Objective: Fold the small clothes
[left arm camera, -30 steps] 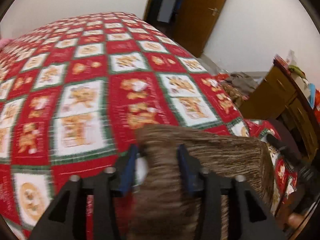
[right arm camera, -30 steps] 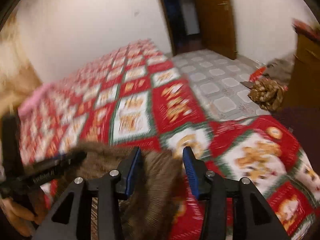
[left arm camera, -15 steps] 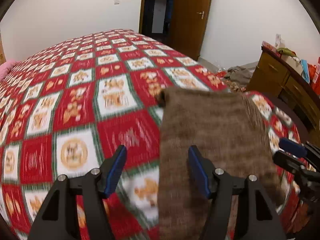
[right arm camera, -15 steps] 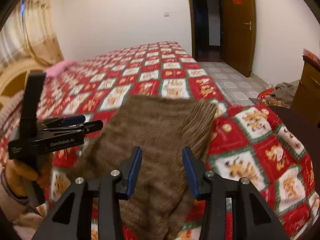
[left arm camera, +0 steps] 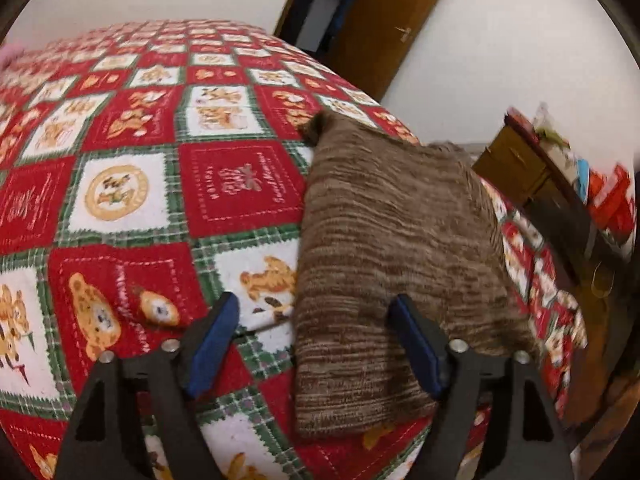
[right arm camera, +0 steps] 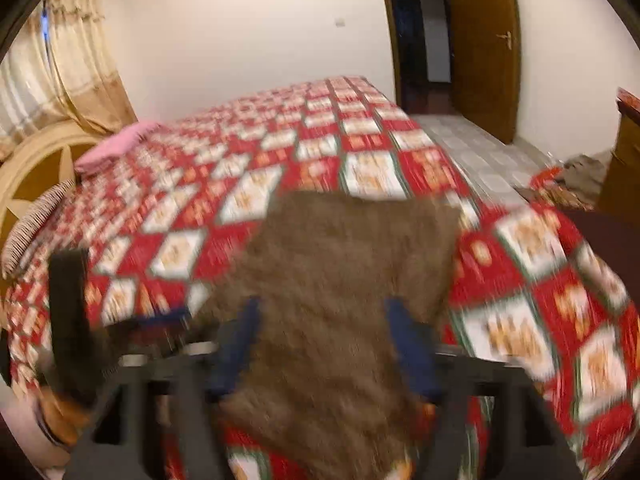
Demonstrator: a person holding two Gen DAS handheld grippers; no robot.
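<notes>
While the brown knitted garment (left arm camera: 392, 248) lies flat on the bed (left arm camera: 132, 184), folded into a rough rectangle, the left tool (left arm camera: 316, 344) hangs just above its near left corner with both blue pads spread wide and nothing between them. Its left finger (left arm camera: 212, 340) sits over the red, white and green patchwork quilt (left arm camera: 240, 188), and its right finger (left arm camera: 416, 348) sits over the knit itself. From this view the garment runs from about 6 o'clock toward 1 o'clock, close to the bed's right edge. A wooden dresser (left arm camera: 532, 184) stands at 3 o'clock beyond the bed, and a brown door (left arm camera: 384, 20) shows at 12 o'clock.

Seen from the right wrist, everything is smeared by motion. The right tool (right arm camera: 328, 344) is likewise spread wide, its blue pads flanking the near end of the same garment (right arm camera: 340, 280) without pinching it. The left tool (right arm camera: 160, 320) appears at 9 o'clock as a dark blur, gripped by the person's left hand (right arm camera: 60, 404). A pink pillow (right arm camera: 116, 148) lies at 10 o'clock near the headboard (right arm camera: 36, 164), with curtains (right arm camera: 60, 68) behind, and a heap of clothes (right arm camera: 572, 180) rests on the tiled floor (right arm camera: 480, 152) at 3 o'clock.
</notes>
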